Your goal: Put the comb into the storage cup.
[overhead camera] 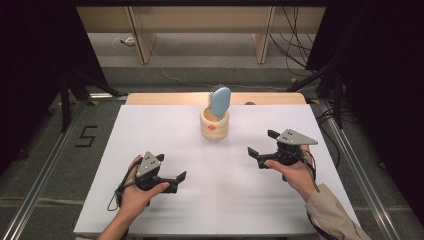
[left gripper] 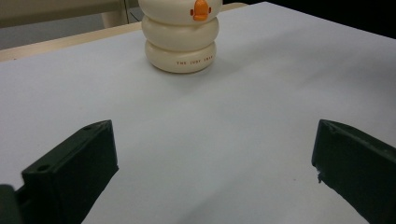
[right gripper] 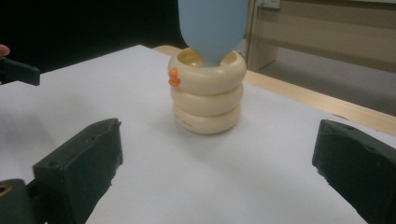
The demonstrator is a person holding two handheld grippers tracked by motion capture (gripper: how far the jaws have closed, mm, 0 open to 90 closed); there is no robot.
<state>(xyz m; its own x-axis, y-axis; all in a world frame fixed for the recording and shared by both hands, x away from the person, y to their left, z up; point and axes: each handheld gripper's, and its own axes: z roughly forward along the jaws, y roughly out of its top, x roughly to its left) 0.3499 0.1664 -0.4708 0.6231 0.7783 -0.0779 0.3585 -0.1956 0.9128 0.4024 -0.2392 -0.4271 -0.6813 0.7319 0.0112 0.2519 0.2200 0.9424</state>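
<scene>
Centrally, in the upper middle of the high view, a cream holder [overhead camera: 215, 125] stands upright on the white table [overhead camera: 165, 125], toward its far edge. It looks like 3 stacked rings, with a small orange knob [overhead camera: 212, 127] on its near side. A pale blue brush [overhead camera: 220, 101] sticks up out of it, leaning slightly right, bristles showing along its upper left edge.

In the left gripper view the holder [left gripper: 181, 37] sits at top centre, its upper part cut off by the frame; small lettering runs along its lowest ring, and the orange knob [left gripper: 201, 10] faces the camera. In the right gripper view the holder [right gripper: 208, 91] is in the upper middle, the knob [right gripper: 173, 77] on its left side, and the brush [right gripper: 212, 28] rises from its mouth out of the top of the frame.

The left gripper [overhead camera: 182, 181] is in the lower left of the high view, held in a hand [overhead camera: 134, 192] low over the table, well apart from the holder. Its jaws stand wide open with nothing between them.

The right gripper [overhead camera: 261, 145] is at centre right, held in the other hand [overhead camera: 295, 172], nearer the holder but clear of it. Its jaws are also spread wide and hold nothing.
</scene>
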